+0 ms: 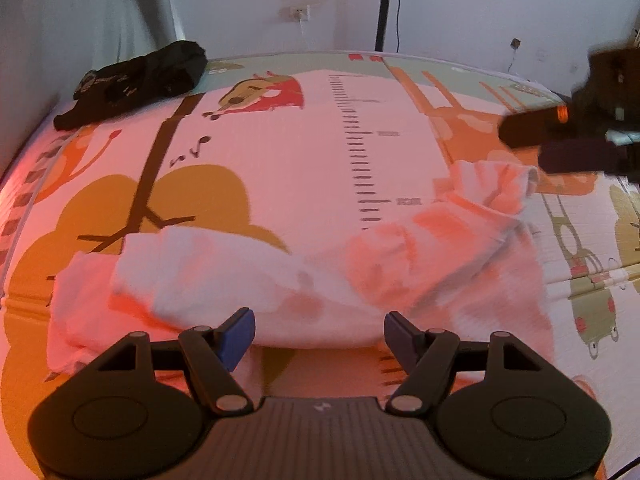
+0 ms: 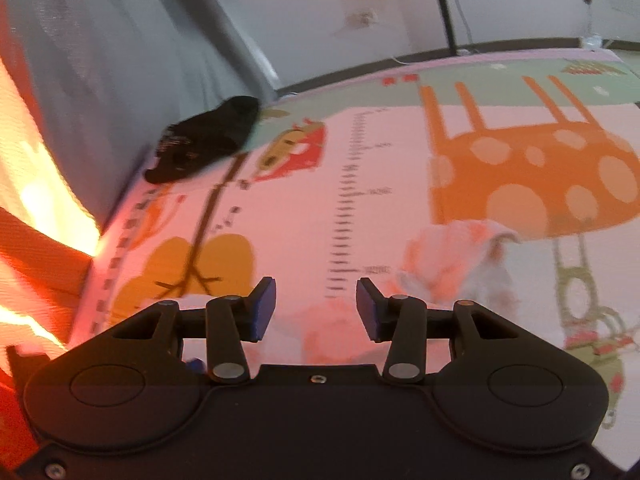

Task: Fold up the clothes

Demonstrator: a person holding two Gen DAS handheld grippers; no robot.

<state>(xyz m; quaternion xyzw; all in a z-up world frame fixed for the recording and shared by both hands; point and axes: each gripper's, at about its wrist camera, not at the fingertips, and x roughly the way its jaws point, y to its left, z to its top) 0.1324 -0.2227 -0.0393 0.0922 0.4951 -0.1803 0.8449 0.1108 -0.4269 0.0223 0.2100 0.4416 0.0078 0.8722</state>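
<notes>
A white and pink garment [image 1: 304,280] lies crumpled across the cartoon play mat, one bunched end raised at the right [image 1: 492,188]. My left gripper [image 1: 318,338] is open and empty, just in front of the garment's near edge. My right gripper [image 2: 316,308] is open and empty, above the mat, with the garment [image 2: 456,264] ahead and to its right. The right gripper also shows in the left wrist view [image 1: 568,132] as a dark blurred shape beyond the garment's raised end.
A folded black garment [image 1: 136,80] lies at the mat's far left corner by the wall; it also shows in the right wrist view [image 2: 208,140]. A curtain [image 2: 100,60] hangs at left. A black pole [image 1: 384,4] and a wall socket [image 1: 299,12] stand behind the mat [image 1: 280,140].
</notes>
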